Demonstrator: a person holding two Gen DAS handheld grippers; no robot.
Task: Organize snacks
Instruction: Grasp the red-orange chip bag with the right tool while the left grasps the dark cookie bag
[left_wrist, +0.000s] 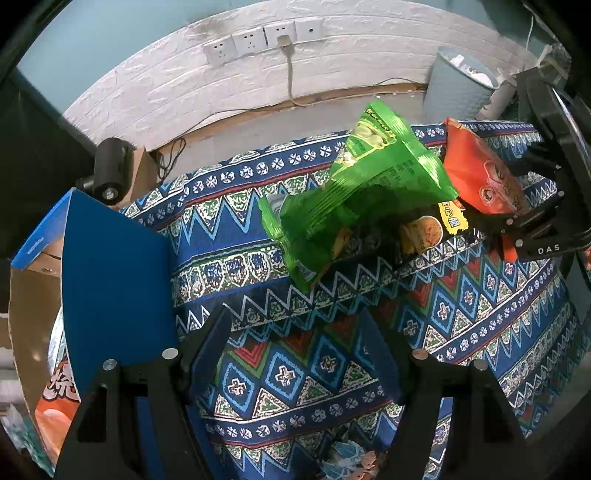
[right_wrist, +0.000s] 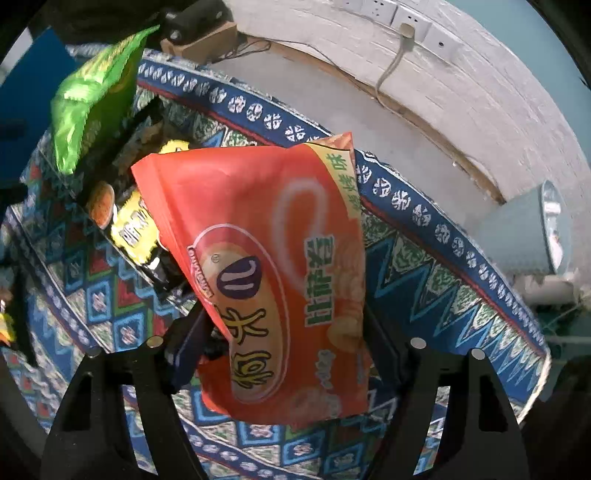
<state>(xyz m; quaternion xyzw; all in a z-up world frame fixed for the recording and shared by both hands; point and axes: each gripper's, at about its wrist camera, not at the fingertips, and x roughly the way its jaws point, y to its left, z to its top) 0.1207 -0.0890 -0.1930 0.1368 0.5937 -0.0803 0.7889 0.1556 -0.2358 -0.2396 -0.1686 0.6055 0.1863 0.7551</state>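
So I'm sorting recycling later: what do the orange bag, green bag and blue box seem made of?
Orange bag: glossy plastic film, crimped seal, soft sheen. Green bag: translucent shiny plastic, contents showing through. Blue box: likely cardboard, matte print, brown inside.

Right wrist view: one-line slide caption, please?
Right gripper holds an orange snack bag above the patterned cloth; green bag behind.

Glossy, crinkled plastic film: green snack bag (left_wrist: 354, 195) and orange snack bag (right_wrist: 273, 280). Woven patterned cloth: table cover (left_wrist: 461, 314). Matt cardboard: blue box (left_wrist: 110, 280). Rough embossed brick-pattern wall panel (left_wrist: 177, 85).
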